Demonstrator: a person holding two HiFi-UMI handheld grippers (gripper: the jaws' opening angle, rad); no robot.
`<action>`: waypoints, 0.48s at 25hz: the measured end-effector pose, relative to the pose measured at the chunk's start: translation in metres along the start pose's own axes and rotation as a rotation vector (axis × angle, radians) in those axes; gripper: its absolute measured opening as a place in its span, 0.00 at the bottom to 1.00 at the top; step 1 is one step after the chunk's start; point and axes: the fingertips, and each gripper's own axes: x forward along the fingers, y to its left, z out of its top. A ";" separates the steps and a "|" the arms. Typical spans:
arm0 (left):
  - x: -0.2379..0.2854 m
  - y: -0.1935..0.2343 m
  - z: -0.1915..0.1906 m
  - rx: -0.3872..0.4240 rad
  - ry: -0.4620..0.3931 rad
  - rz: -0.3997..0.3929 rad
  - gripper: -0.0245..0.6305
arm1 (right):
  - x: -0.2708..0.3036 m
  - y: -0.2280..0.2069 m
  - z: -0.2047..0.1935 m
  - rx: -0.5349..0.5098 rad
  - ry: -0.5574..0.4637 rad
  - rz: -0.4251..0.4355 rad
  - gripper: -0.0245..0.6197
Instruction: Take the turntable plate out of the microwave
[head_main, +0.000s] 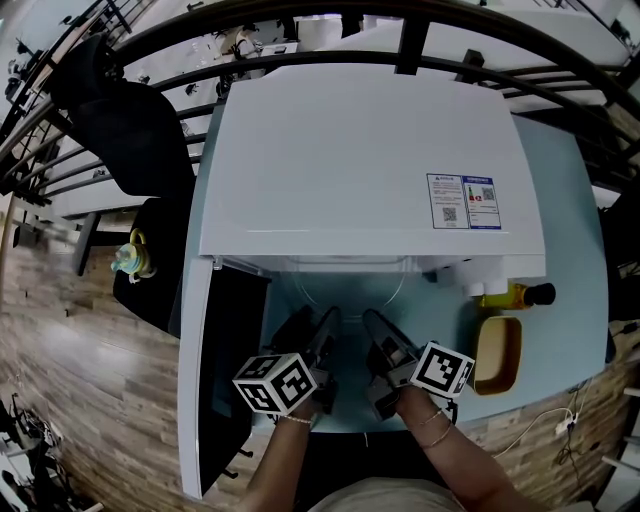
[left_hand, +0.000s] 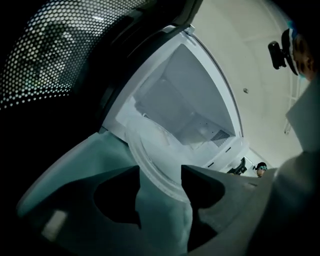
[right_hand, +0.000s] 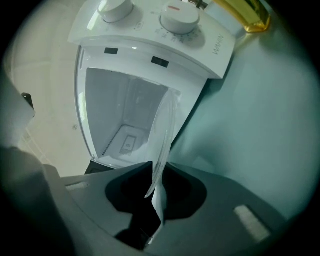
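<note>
Clamped tight close to the lens in the right gripper view: right gripper (right_hand: 157, 189), pads pinching the near rim of the turntable plate (right_hand: 164, 135), seen edge-on as a thin blade of glass. Judged a rim grip for want of any other handle on a smooth clear disc. Lies partly out of the microwave (right_hand: 145, 37) mouth, far edge toward the cavity, near edge out over the table (right_hand: 260, 125). Shows from the head view only as a faint arc, the plate (head_main: 350, 294) at 12 o'clock of both tools, just under the oven's front lip. Next out, at 9 o'clock of the right tool, left gripper (left_hand: 160, 186): jaws released, spread wide, with the plate's rim lying between the tips but, as far as can be told, pressed by neither pad. Probably posted there to steady or catch a slippery disc held by a single pinch. Door (head_main: 235, 370) swung fully open at 9 o'clock, leaving the way out free. At 3 o'clock of the grippers, a yellow bottle (head_main: 510, 295) and a tan tray (head_main: 497, 352), near enough to favour a straight pull toward the body over any swing to that side. Farther off at 10 o'clock, a black chair (head_main: 130, 140), well apart from the work.
</note>
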 end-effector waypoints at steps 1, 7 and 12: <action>0.000 0.001 0.001 -0.001 -0.003 0.001 0.41 | -0.002 -0.001 0.000 -0.007 0.009 -0.001 0.17; 0.006 -0.001 0.005 -0.018 -0.013 -0.010 0.41 | -0.010 0.008 -0.009 0.058 0.027 0.052 0.17; 0.009 0.001 -0.001 -0.027 -0.009 -0.003 0.41 | -0.021 0.001 -0.016 0.012 0.066 0.044 0.17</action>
